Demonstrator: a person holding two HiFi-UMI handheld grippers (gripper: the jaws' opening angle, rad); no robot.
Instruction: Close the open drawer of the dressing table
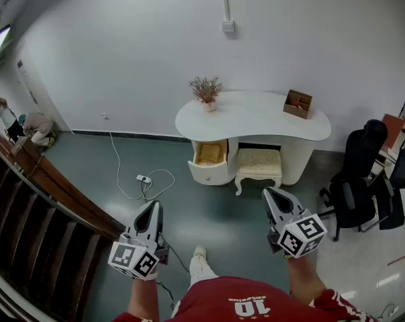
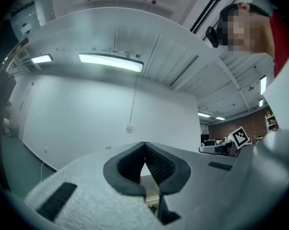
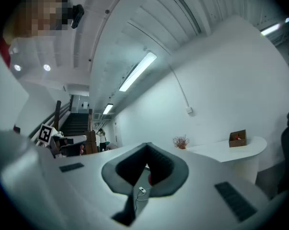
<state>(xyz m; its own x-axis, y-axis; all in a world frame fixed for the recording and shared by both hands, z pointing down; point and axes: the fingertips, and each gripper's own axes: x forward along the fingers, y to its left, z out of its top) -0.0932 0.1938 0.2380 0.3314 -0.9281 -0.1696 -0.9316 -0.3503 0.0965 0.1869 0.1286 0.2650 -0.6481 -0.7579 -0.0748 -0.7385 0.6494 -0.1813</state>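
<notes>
Low in the head view, the grey two-jaw left gripper (image 1: 152, 206) and the matching right gripper (image 1: 268, 192) were held side by side, well apart. Each had its jaws pressed together on nothing. Far beyond their tips, across a bare stretch of grey-green floor (image 1: 219, 210), the white curved-top dressing table (image 1: 256, 116) stood against a white wall. Its open drawer (image 1: 210, 154), white-fronted and pale wood inside, jutted from the table's left end, roughly midway between the lines of the two grippers. A cream cushioned stool (image 1: 259, 163) stood just beside the drawer. A white power strip (image 1: 144, 178) with its cable lay left of that path. A dark wooden stair rail (image 1: 54, 180) edged the left side, and black office chairs (image 1: 353, 180) edged the right. The person's red shirt (image 1: 244, 307) read "10".
</notes>
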